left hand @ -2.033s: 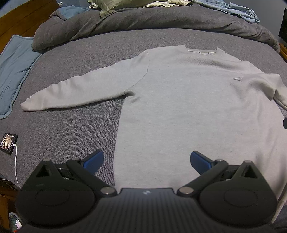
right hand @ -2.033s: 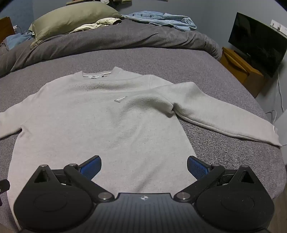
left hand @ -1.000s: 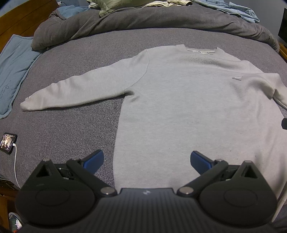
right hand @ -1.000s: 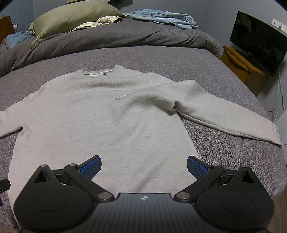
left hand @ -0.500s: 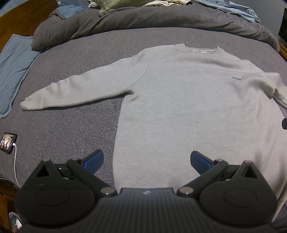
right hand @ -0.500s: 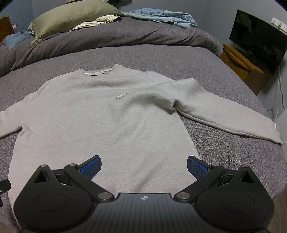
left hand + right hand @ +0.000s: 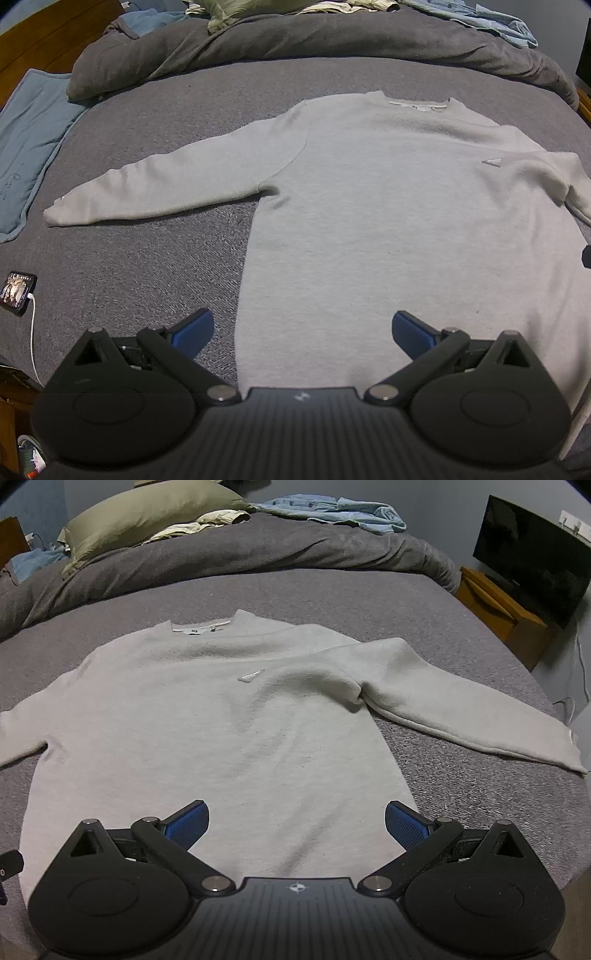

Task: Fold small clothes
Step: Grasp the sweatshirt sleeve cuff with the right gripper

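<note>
A light grey sweatshirt lies flat and face up on the grey bed, collar at the far side, both sleeves spread outward. Its left sleeve reaches toward the bed's left side; its right sleeve runs toward the right edge. My left gripper hovers open over the hem's left corner, nothing between its blue pads. My right gripper stands open above the hem's right part, also empty.
A rumpled dark grey duvet with an olive pillow and blue clothes lies at the far end. A blue blanket and a phone on a white cable sit left. A television on a wooden stand is right.
The right gripper's view has shifted slightly relative to the sweatshirt; the left one barely moved. Both stay open and the sweatshirt lies unchanged.
</note>
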Available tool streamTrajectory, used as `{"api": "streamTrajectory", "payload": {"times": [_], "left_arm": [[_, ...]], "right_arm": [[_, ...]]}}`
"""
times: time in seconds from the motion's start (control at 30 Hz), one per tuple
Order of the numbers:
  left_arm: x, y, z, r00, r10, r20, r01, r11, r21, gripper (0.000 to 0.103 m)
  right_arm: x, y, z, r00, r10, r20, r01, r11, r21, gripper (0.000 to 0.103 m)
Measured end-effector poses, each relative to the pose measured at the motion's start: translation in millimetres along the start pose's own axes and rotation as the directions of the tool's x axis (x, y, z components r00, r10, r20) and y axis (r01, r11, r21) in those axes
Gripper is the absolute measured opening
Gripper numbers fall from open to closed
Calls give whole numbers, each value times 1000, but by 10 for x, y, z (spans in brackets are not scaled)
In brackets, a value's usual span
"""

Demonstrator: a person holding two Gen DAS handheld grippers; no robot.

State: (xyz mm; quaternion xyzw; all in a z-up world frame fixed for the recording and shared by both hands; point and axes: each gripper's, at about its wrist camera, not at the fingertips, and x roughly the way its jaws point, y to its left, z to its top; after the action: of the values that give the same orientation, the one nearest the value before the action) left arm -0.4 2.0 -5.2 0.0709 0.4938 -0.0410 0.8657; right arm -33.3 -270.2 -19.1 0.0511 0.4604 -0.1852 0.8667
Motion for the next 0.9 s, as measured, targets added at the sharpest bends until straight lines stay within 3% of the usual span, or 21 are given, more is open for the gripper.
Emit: {"api": "streamTrajectory", "payload": {"times": [0.2,0.3,0.43,0.57,0.73,0.87,0.9], "left_arm": [[7,22,17,999,16,49,-16,1000,-14,103],[9,61,28,992,-27,122,28,1000,-7,103],[75,147,69,980,-94,173,101,994,-29,103],[201,161,170,977,-78,199,85,996,-30,103],[459,79,222,974,-50,220,42,998,42,103],[697,-27,195,973,-53,225,21,990,142,103],[732,-50,182,973,-61,222,26,987,157,103]], "right_arm": [[-16,20,19,999,-23,39,24,999,-22,103],[-1,-3,53,996,-37,77,38,999,-12,103],[39,-182,103,982,45,184,-50,998,23,103],[173,-451,288,976,71,204,-86,994,67,103],[403,-1022,575,979,-27,200,-7,986,167,102],[708,-1833,716,978,-120,173,56,939,338,94],[781,-2045,718,978,-131,163,60,922,382,88]]}}
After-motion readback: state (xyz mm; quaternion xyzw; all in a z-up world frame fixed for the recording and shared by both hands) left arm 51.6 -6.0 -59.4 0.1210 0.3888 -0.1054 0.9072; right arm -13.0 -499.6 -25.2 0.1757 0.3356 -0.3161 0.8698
